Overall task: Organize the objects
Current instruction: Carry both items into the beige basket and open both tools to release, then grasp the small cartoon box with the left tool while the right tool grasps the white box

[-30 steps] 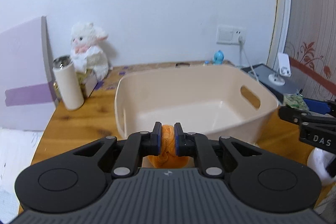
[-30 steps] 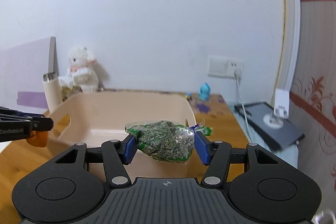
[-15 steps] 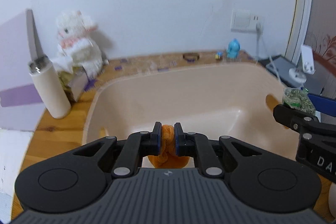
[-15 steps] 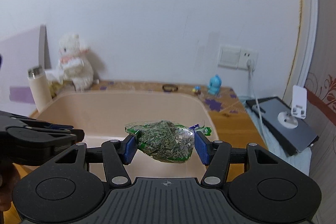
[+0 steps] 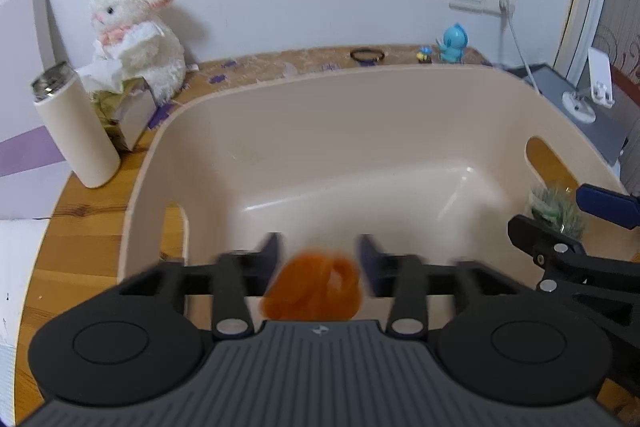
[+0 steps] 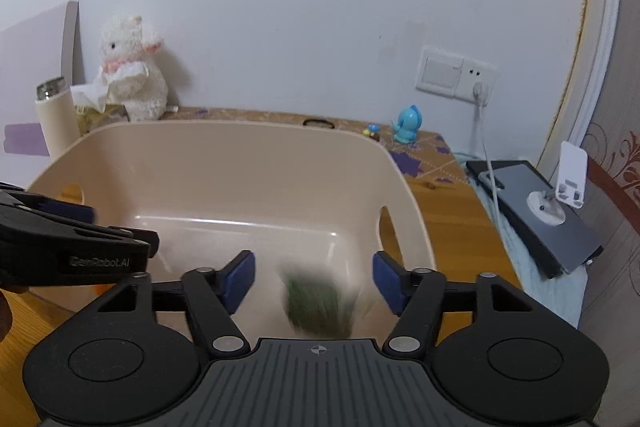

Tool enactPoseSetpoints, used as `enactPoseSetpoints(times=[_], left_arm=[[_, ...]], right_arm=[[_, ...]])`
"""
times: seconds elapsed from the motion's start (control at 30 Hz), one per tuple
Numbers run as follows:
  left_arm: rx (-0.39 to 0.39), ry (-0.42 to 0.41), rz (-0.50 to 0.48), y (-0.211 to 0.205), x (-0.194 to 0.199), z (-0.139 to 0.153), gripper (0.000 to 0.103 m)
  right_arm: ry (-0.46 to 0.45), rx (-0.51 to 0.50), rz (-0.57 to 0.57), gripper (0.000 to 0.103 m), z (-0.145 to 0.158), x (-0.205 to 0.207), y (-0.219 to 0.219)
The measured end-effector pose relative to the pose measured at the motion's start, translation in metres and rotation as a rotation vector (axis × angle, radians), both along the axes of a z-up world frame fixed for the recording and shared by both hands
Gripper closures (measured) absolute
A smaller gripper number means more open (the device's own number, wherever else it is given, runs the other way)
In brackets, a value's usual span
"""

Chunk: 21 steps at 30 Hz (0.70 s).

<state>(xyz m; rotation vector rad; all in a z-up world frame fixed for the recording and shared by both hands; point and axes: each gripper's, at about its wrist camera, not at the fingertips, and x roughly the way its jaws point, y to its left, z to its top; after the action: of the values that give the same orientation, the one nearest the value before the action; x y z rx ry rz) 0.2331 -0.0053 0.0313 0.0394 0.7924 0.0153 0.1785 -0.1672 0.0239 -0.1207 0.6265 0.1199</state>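
A beige plastic basin [image 5: 360, 99] with cut-out handles stands on the wooden table; it also shows in the right wrist view [image 6: 240, 155]. My left gripper [image 5: 318, 253] is open over the basin's near side, and a blurred orange object [image 5: 314, 287] is dropping free between its fingers. My right gripper [image 6: 314, 277] is open over the basin's right part, and a blurred bag of green dried leaves [image 6: 318, 305] is falling between its fingers. That bag also shows in the left wrist view [image 5: 556, 207], by the right gripper's fingers.
A white plush rabbit [image 5: 136, 27], a tissue box [image 5: 124, 103] and a cream flask [image 5: 76, 131] stand at the back left. A blue toy figure [image 5: 454, 41] and a hair band [image 5: 366, 55] lie behind the basin. A tablet and phone stand [image 6: 556, 203] sit at right.
Both grippers moved forward over the basin and opened. The orange object and the bag of green leaves have left the fingers and are dropping.
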Motion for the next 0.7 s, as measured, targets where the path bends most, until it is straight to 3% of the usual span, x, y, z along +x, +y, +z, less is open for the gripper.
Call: enactPoseSetpoints(times=[0.03,0.07,0.4,0.7], left_arm=[[-0.006,-0.013,0.006,0.0,-0.004,0.005,0.032],[-0.015,-0.024,0.009,0.001,-0.008,0.009,0.028],[-0.025,-0.076,0.022,0.008,-0.052,0.036,0.026],[-0.043,-0.079,0.009,0.012,-0.096,0.039,0.024]], right_arm=[[-0.009,0.002,-0.002,0.027,0.003,-0.003,-0.001],[-0.016,0.004,-0.001,0.026,0.007,-0.007,-0.002],[-0.072,0.018,-0.005,0.015,0.033,-0.056,-0.008],[-0.05,0.018,-0.011,0.01,0.022,-0.093,-0.012]])
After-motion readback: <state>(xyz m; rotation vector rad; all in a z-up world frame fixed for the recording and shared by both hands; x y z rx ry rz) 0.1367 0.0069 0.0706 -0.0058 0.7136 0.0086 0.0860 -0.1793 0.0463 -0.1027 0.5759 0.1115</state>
